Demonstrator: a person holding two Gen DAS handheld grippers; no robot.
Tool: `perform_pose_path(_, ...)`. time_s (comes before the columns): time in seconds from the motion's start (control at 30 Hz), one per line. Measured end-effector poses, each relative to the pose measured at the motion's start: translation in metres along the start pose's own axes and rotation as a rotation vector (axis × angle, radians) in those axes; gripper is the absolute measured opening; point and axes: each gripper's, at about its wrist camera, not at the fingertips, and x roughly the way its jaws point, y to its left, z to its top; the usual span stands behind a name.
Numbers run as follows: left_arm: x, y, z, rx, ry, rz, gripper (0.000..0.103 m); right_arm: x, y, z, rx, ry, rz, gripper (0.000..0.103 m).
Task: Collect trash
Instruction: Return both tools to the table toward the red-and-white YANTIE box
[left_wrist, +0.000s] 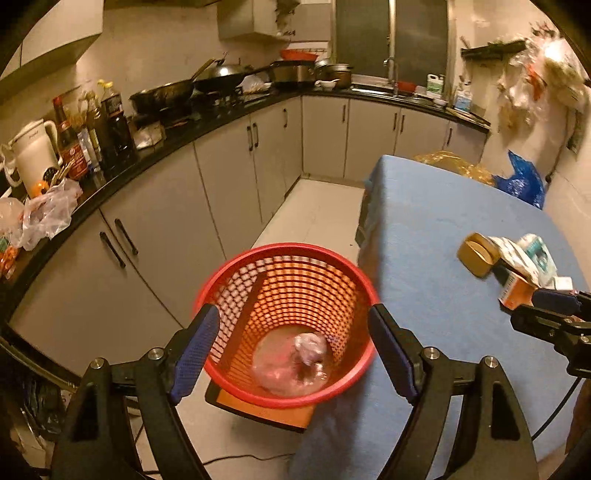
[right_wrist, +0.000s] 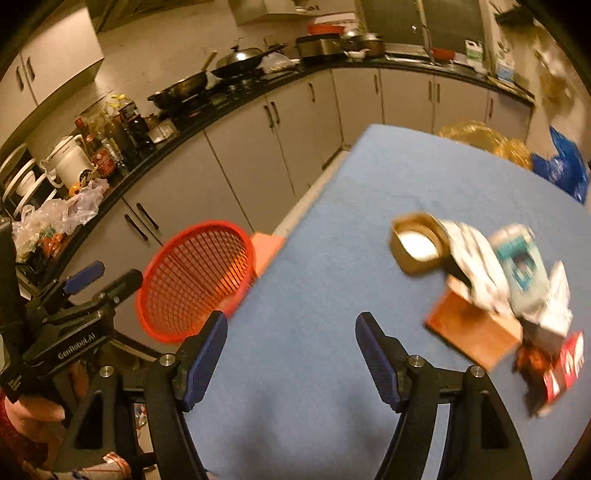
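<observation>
A red mesh basket (left_wrist: 236, 280) stands beside the blue-covered table (left_wrist: 424, 229); crumpled clear plastic (left_wrist: 291, 365) lies in its bottom. My left gripper (left_wrist: 293, 345) is open and empty, hovering over the basket. In the right wrist view the basket (right_wrist: 177, 291) is at the left of the table (right_wrist: 332, 258). A pile of trash lies on the table: a gold tin (right_wrist: 417, 243), a teal-and-white carton (right_wrist: 521, 266), an orange box (right_wrist: 469, 332) and a red packet (right_wrist: 565, 365). My right gripper (right_wrist: 291, 350) is open and empty above the cloth, left of the pile.
A black kitchen counter (left_wrist: 207, 125) with pans, bottles, a white kettle (left_wrist: 33, 151) and plastic bags runs along the left and back. Grey cabinets stand below it. A yellow bag (left_wrist: 450, 162) and a blue bag (left_wrist: 521, 181) sit at the table's far end. An orange stool (left_wrist: 266, 410) sits under the basket.
</observation>
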Motion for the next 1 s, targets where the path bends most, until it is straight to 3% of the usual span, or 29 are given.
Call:
perform_pose_path(0.13, 0.000, -0.030, -0.007, 0.032, 0.060, -0.094, 0.081, -0.020, -0.038, -0.022, 0.102, -0.009, 0.000, 0.076)
perform_pose_path(0.23, -0.003, -0.067, -0.008, 0.121, 0.088, -0.141, 0.081, -0.039, -0.076, -0.034, 0.203, -0.024, -0.003, 0.076)
perform_pose_path(0.4, -0.010, -0.122, -0.011, 0.244, 0.112, -0.216, 0.081, -0.073, -0.149, -0.052, 0.389, -0.050, -0.088, 0.076)
perform_pose_path(0.57, -0.007, -0.161, -0.017, 0.301, 0.186, -0.272, 0.081, -0.097, -0.213, -0.074, 0.549, -0.070, -0.137, 0.076)
perform_pose_path(0.8, -0.010, -0.183, -0.018, 0.292, 0.216, -0.294, 0.081, -0.099, -0.283, -0.088, 0.758, -0.079, -0.096, 0.079)
perform_pose_path(1.0, -0.015, -0.183, -0.012, 0.291, 0.212, -0.285, 0.081, -0.071, -0.311, -0.082, 0.801, -0.040, -0.071, 0.080)
